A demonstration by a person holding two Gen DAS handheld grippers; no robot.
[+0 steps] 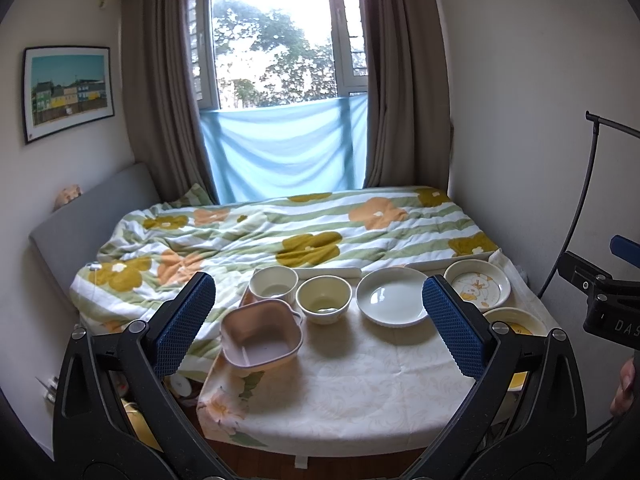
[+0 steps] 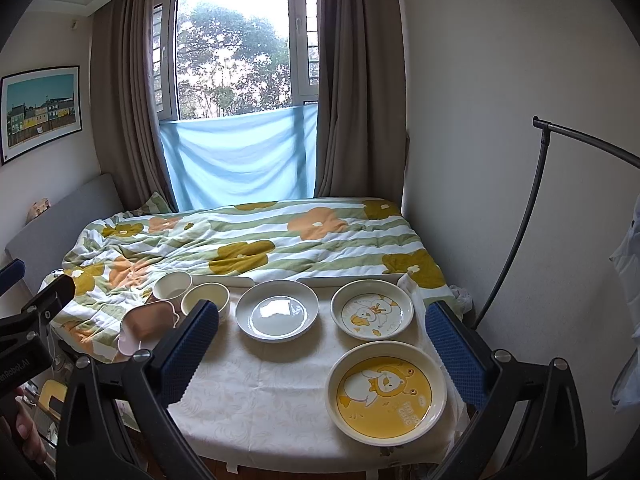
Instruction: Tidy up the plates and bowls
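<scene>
Here the left gripper (image 1: pixel 318 322) hung over the near edge of the table (image 1: pixel 360 380), its two blue-padded fingers (image 1: pixel 182 322) spread wide with nothing between them. The right gripper (image 2: pixel 318 346) hovered likewise, fingers (image 2: pixel 456 356) parted and empty, above the table's right half.

Crockery on the white-clothed table, six pieces, all upright and unstacked:

- Bowls, three. One pink square bowl (image 1: pixel 262 338) with small side handles, at the left edge, nearest the left gripper. One cream bowl (image 1: pixel 324 299) just behind and to its right, touching or nearly touching it. One taller white bowl (image 1: pixel 274 283) at the back left, close beside the cream bowl.
- Plates, three. One plain white plate (image 1: pixel 394 298) in the middle of the back row, beside the cream bowl. One white plate with a duck drawing (image 2: pixel 372 316) at the back right. One yellow duck plate (image 2: pixel 386 392) in front of that, near the table's front right, between the right gripper's fingers as seen from the right wrist.

Surroundings: one bed with a flowered quilt (image 1: pixel 280 232) directly behind the table; one window (image 1: pixel 272 40) with brown curtains (image 1: pixel 160 92) either side and a blue cloth (image 1: pixel 284 152) across its lower part; one framed picture (image 1: pixel 68 92) on the left wall; one black stand (image 2: pixel 532 208) at the right.
</scene>
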